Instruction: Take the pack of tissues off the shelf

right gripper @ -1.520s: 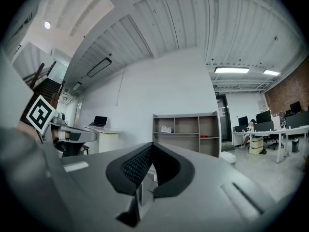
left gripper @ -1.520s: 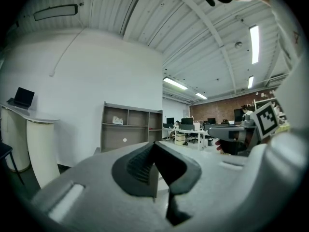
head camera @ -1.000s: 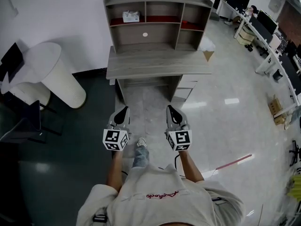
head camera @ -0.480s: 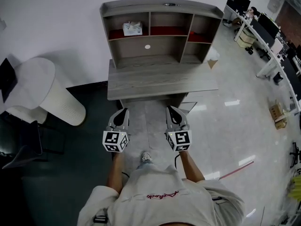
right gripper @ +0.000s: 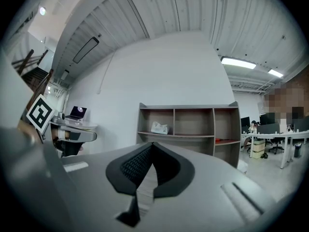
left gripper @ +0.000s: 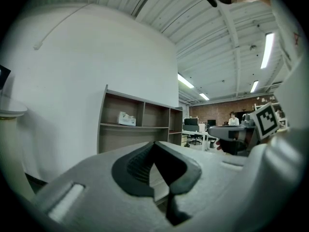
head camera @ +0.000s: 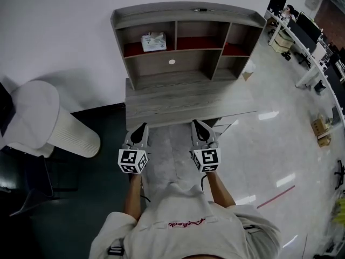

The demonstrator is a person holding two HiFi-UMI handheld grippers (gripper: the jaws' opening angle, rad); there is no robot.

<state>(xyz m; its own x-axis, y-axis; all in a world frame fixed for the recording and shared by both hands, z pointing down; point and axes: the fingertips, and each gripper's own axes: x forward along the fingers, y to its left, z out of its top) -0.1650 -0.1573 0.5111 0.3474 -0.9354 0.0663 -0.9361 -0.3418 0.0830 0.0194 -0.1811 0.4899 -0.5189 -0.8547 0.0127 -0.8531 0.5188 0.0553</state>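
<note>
White tissue pack [head camera: 153, 41] on shelf [head camera: 183, 11]; ceiling [left gripper: 217, 33] gripper views only

bright ceiling strips; floor glare; fisheye edges

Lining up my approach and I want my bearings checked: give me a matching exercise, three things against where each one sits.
Things:
1. white pack of tissues
2. white ribbed round stand
3. left claw

Places or states:
A. on the dark floor, left of the grey wooden desk
B. shut and empty, by the desk's front edge
C. top left compartment of the grey wooden shelf

Pairs: 1-C, 2-A, 3-B
</note>
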